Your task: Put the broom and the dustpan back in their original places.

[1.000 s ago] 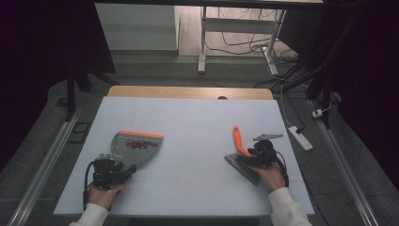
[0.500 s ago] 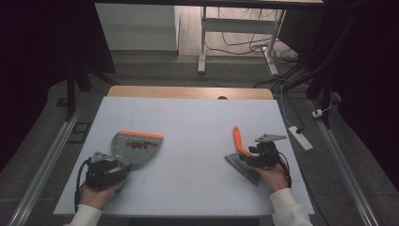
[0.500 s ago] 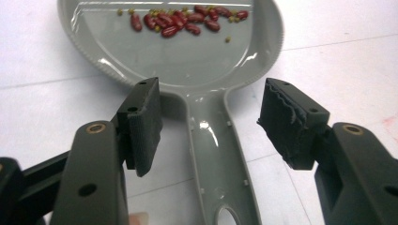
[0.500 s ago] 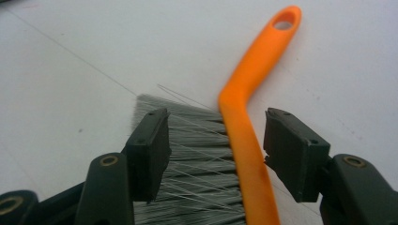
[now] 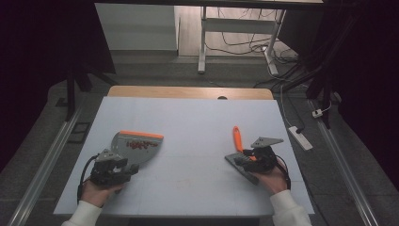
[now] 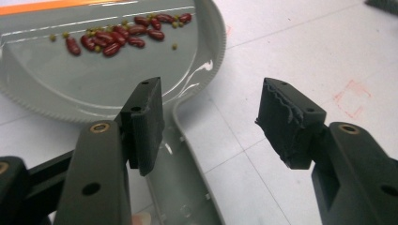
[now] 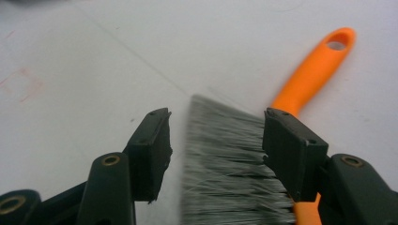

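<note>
Open tabletop (image 5: 197, 141) between dustpan (image 5: 134, 148) and brush (image 5: 242, 150).

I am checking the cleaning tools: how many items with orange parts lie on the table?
2: the dustpan at the left, before the left gripper; the brush at the right, by the right gripper.

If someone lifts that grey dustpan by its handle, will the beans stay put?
Probably not if it tilts. The beans lie loose on the dustpan, whose glossy surface looks slippery, so they would likely slide or roll. The pan seems stiff, light plastic; kept level, its raised rim may hold them in.
</note>
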The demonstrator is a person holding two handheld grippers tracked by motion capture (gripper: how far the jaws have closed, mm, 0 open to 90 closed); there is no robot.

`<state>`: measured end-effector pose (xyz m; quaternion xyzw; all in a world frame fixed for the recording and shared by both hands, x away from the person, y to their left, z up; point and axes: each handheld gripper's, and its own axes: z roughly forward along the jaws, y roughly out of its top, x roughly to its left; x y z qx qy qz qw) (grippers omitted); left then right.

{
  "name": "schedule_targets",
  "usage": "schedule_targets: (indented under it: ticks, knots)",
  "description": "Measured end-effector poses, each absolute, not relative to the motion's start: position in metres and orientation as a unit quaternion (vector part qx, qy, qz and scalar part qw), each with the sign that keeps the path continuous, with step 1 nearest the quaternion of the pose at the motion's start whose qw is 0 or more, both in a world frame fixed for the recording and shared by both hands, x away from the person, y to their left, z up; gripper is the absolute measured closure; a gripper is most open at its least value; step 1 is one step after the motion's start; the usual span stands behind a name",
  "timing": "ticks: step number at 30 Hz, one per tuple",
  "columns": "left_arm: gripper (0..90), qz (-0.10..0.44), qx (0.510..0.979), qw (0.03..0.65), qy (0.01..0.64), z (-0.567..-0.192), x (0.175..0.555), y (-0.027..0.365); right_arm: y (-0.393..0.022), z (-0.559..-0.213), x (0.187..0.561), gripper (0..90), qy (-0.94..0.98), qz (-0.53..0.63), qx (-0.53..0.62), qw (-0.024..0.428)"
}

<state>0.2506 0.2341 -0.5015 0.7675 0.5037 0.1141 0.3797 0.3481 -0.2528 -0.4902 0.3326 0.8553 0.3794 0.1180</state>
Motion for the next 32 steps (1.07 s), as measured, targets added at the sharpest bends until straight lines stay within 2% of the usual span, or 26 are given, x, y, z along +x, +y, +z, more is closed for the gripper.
schedule_targets:
  ticks: [7,18,32]
  knots:
    - [40.8,0.096,0.783,0.374,0.487,-0.504,0.258,0.223,-0.245,-0.493,0.339,41.8,0.868,0.374,0.306,0.109]
    - [39.6,0.079,0.8,0.374,0.462,-0.509,0.258,0.208,-0.247,-0.495,0.318,42.0,0.871,0.388,0.277,0.12]
    - [38.1,0.072,0.801,0.378,0.458,-0.511,0.256,0.203,-0.251,-0.491,0.319,42.2,0.866,0.399,0.275,0.128]
